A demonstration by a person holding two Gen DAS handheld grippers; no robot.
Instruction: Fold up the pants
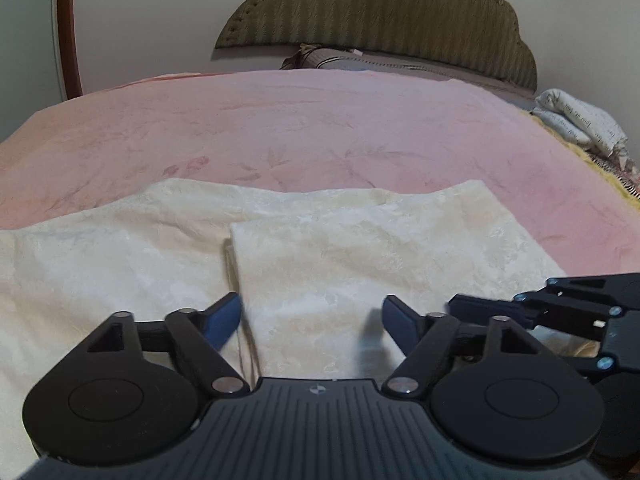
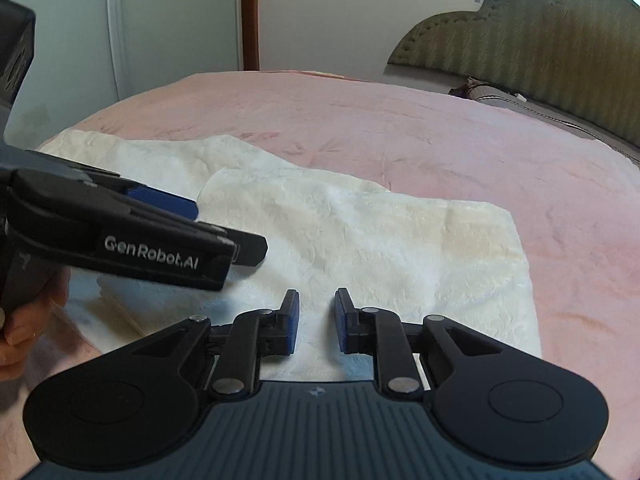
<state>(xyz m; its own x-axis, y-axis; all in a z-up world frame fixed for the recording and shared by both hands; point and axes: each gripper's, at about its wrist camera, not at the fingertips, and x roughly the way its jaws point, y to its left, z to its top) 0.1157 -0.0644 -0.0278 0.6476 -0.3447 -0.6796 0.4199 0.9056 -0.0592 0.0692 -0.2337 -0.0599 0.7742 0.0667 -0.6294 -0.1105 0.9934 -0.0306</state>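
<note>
Cream pants (image 1: pixel 360 264) lie flat on the pink bedspread (image 1: pixel 304 128), and there is a fold on them already — one layer doubled over the rest, its straight edge running down toward the left gripper (image 1: pixel 312 316). That gripper hangs just above the folded layer with its blue fingers (image 1: pixel 226 320) spread wide, nothing but cloth showing beneath the gap and nothing pinched between the pads. From the right-hand camera the right gripper (image 2: pixel 317 320) sits low over the near edge of the same fold, its fingers (image 2: pixel 292 324) close to each other yet with a narrow slot of daylight between them — no fabric caught in it. The left tool (image 2: pixel 152 232) reaches in from the left side of that view, a person's hand (image 2: pixel 24 320) wrapped around its grip at the frame's edge. The two grippers are near each other, side by side over the near end of the pants. Beyond the bedspread stands a padded olive headboard (image 1: pixel 376 20), and a bundle of printed white cloth (image 1: pixel 580 120) rests at the far right edge of the bed.
</note>
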